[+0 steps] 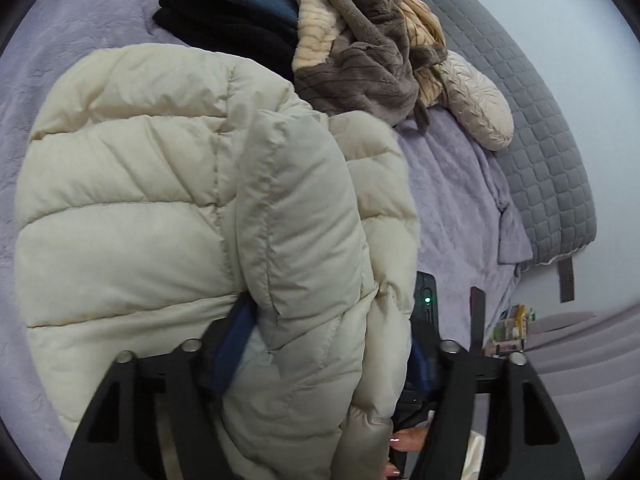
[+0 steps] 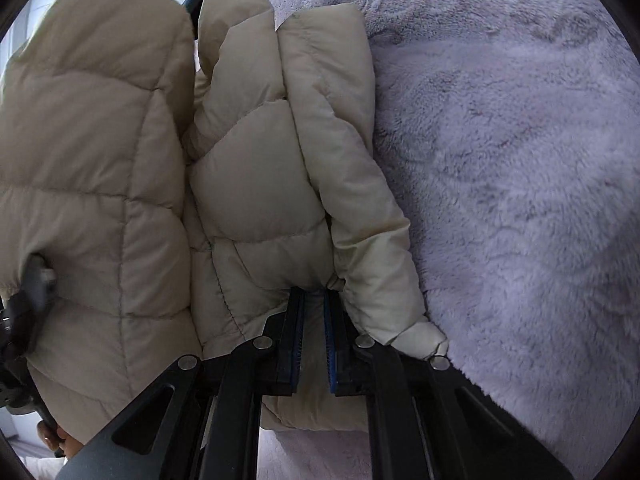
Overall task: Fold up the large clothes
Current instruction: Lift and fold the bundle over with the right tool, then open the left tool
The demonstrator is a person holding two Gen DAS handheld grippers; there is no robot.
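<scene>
Cream puffer jacket (image 1: 132, 200) on lilac blanket (image 2: 520, 160) — right hand-held gripper (image 2: 314, 300) clamps its edge, left hand-held gripper (image 1: 332, 344) apart.

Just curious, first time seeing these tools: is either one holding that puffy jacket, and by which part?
The right gripper pinches a seam fold of the cream puffer jacket. The left gripper stands open around the jacket, not gripping.

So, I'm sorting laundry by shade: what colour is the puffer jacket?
Cream puffer jacket; clearest in the left wrist view.
</scene>
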